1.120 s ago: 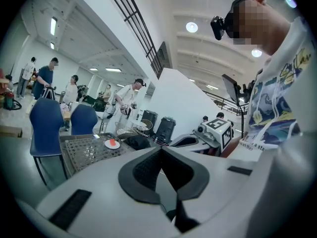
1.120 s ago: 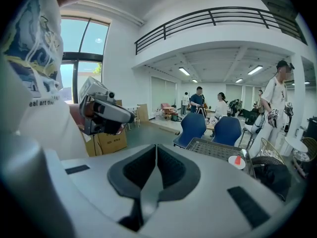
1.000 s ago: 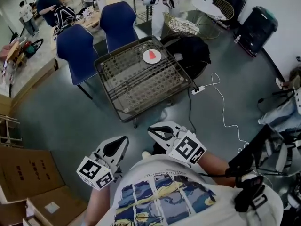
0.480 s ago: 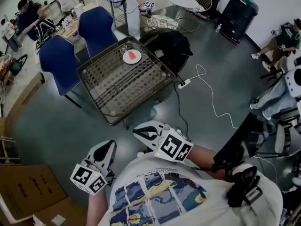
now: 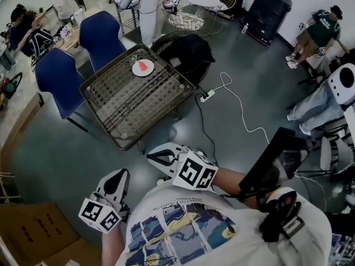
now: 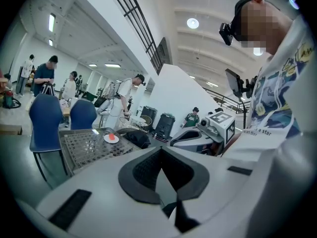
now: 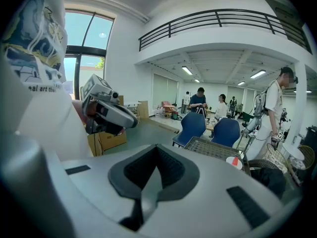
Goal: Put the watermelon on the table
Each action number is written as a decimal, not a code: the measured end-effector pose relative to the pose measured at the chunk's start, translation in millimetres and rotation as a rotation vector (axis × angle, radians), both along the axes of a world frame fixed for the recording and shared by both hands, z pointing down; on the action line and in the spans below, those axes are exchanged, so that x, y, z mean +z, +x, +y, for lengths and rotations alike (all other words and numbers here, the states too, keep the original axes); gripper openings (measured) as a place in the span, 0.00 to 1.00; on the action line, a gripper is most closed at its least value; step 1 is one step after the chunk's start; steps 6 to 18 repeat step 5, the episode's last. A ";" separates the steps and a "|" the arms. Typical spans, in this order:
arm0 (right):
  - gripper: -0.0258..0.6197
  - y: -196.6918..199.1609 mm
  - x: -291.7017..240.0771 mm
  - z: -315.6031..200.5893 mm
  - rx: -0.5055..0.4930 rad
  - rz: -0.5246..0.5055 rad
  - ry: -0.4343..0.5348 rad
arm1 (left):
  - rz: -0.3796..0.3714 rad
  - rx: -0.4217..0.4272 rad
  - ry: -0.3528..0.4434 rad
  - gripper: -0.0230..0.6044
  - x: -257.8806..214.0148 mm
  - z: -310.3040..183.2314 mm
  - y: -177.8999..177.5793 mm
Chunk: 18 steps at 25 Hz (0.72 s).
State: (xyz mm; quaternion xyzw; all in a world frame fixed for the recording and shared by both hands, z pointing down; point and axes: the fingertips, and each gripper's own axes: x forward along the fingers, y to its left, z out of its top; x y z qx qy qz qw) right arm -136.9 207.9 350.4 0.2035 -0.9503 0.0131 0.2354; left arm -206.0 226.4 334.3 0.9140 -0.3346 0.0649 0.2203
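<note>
A red watermelon slice (image 5: 143, 66) lies on a white plate (image 5: 137, 70) at the far corner of a wire-mesh table (image 5: 126, 105), well ahead of me. In the left gripper view the slice (image 6: 112, 137) is small at the left; in the right gripper view the plate (image 7: 235, 161) is at the right. Both grippers are held close to my chest, far from the table. My left gripper (image 5: 118, 176) is shut with nothing in it. My right gripper (image 5: 153, 157) is also shut and holds nothing. Each gripper view shows its pads meeting.
Two blue chairs (image 5: 100, 33) stand behind the table and a black bag (image 5: 186, 51) sits at its right corner. A white cable with a power strip (image 5: 208, 95) runs across the floor. Cardboard boxes (image 5: 30, 240) lie at the lower left. Several people stand or sit around the room.
The table with the plate has drifted left and up in the head view as the view swung right. Both grippers stay shut near my chest, shifted slightly left in the picture.
</note>
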 end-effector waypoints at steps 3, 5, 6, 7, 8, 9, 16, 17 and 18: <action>0.05 -2.0 -1.5 0.6 -0.003 0.003 0.000 | -0.003 -0.004 -0.003 0.05 0.4 1.7 -3.4; 0.05 -3.2 -2.5 0.6 -0.006 0.005 0.001 | -0.005 -0.007 -0.006 0.05 0.8 3.0 -5.5; 0.05 -3.2 -2.5 0.6 -0.006 0.005 0.001 | -0.005 -0.007 -0.006 0.05 0.8 3.0 -5.5; 0.05 -3.2 -2.5 0.6 -0.006 0.005 0.001 | -0.005 -0.007 -0.006 0.05 0.8 3.0 -5.5; 0.05 -3.2 -2.5 0.6 -0.006 0.005 0.001 | -0.005 -0.007 -0.006 0.05 0.8 3.0 -5.5; 0.05 -3.2 -2.5 0.6 -0.006 0.005 0.001 | -0.005 -0.007 -0.006 0.05 0.8 3.0 -5.5; 0.05 -3.2 -2.5 0.6 -0.006 0.005 0.001 | -0.005 -0.007 -0.006 0.05 0.8 3.0 -5.5; 0.05 -3.2 -2.5 0.6 -0.006 0.005 0.001 | -0.005 -0.007 -0.006 0.05 0.8 3.0 -5.5; 0.05 -3.2 -2.5 0.6 -0.006 0.005 0.001 | -0.005 -0.007 -0.006 0.05 0.8 3.0 -5.5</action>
